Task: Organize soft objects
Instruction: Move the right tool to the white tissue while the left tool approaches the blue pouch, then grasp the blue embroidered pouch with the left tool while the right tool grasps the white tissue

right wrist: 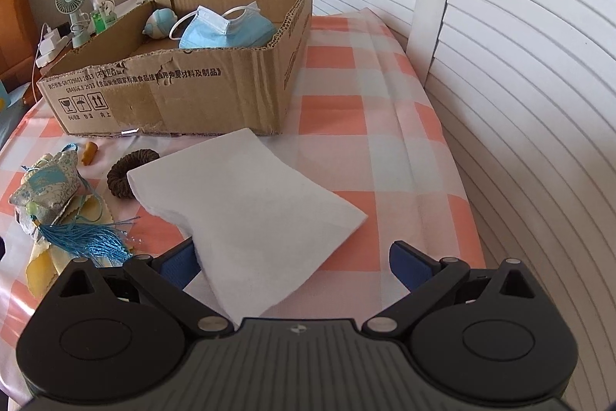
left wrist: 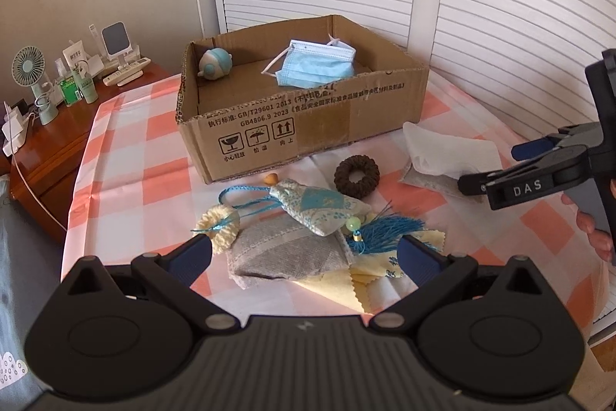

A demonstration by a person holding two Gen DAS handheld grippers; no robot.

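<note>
Left hand-held gripper (left wrist: pixel 304 257): spread wide, empty, hovering low at 6 o'clock of the pile, blue pads flanking the grey woven fabric pouch (left wrist: pixel 287 253); likely lined up to straddle that pouch.

Right hand-held gripper (right wrist: pixel 294 262): wide open, nothing clamped, the near edge of the folded white soft tissue sheet (right wrist: pixel 246 207) lying between its pads; contact with the left pad cannot be told.

Open brown cardboard box (left wrist: pixel 308 126): at 12 o'clock of the loose things, on the worktop covered by an orange-and-white checked cloth (left wrist: pixel 127 156); serving, by judgement, as the collecting bin.

Already inside: pale blue pleated face mask (left wrist: pixel 317 64) against the far wall, small teal-and-cream round plush toy (left wrist: pixel 215 63) in the 10 o'clock corner.

Waiting outside: blue-and-white patterned sachet with a blue tassel (left wrist: pixel 319 205) lying across the grey pouch, cream fluffy hair ring (left wrist: pixel 219 226) at its 9 o'clock, dark brown braided hair tie (left wrist: pixel 356 176) at 1 o'clock, pale yellow pinked-edge cleaning cloth (left wrist: pixel 346 289) tucked beneath.

Reason for layout: pile heaped just in front of the box, keeping each carry short.

Progress: early, two things boxed, most not yet.

Risk: tassel cord draped over the pouch, liable to drag along if the pouch goes first.

Handling: tissue limp, apt to unfold unless pinched at the fold.
</note>
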